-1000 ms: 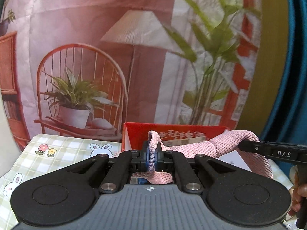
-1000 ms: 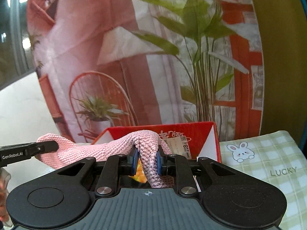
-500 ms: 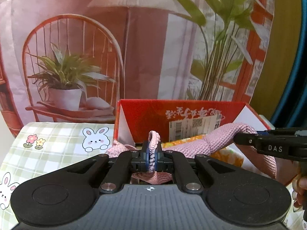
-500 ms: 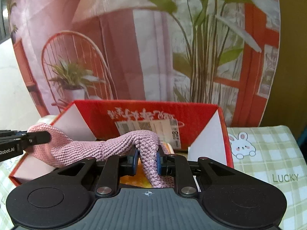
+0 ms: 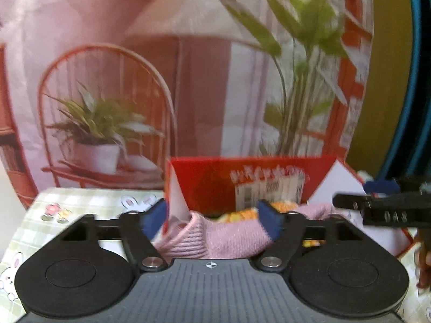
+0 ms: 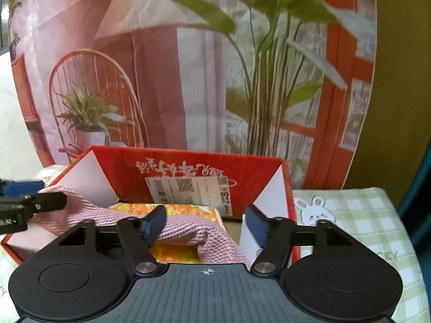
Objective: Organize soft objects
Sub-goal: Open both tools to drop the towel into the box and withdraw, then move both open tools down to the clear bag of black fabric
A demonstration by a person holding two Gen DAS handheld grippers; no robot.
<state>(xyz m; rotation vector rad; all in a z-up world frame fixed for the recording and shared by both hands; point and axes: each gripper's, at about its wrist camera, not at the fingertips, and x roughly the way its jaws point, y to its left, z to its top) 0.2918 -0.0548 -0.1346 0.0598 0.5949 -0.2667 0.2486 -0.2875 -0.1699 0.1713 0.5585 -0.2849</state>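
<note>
The pink knitted cloth is being released into the red cardboard box, atop an orange patterned item, as the left gripper and right gripper jaws are opening around it unpinched; both grippers are judged next to be withdrawn clear of the box walls.

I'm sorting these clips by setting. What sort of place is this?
Probably a staged home-style tabletop, not a real room: a printed backdrop of a chair and plants hangs behind, a bunny-print checked tablecloth covers the surface, and a red cardboard box holds a pink knitted cloth.
</note>
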